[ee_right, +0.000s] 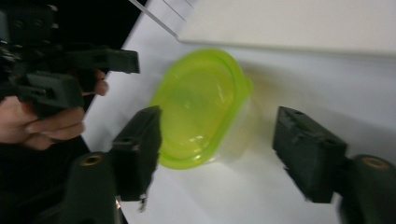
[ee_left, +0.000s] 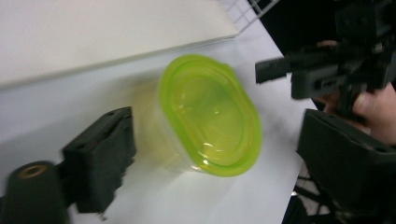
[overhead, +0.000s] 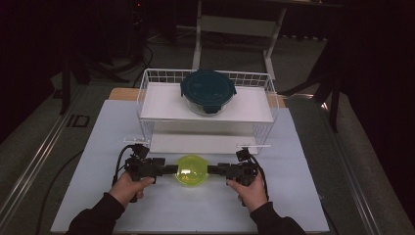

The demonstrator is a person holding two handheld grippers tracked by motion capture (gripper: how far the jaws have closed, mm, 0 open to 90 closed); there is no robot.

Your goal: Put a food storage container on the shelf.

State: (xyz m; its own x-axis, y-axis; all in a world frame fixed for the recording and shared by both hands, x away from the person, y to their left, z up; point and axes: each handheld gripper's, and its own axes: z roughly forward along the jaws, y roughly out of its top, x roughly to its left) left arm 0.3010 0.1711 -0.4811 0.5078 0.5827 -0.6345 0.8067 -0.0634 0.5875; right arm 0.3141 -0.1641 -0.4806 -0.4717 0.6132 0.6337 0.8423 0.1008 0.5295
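A yellow-green lidded tub sits on the white worktop, just in front of the wire basket that holds a dark teal lidded bowl. The left claw stands at the tub's left side and the right claw at its right. Both claws' jaws are apart, flanking the tub, and not clamped on it.
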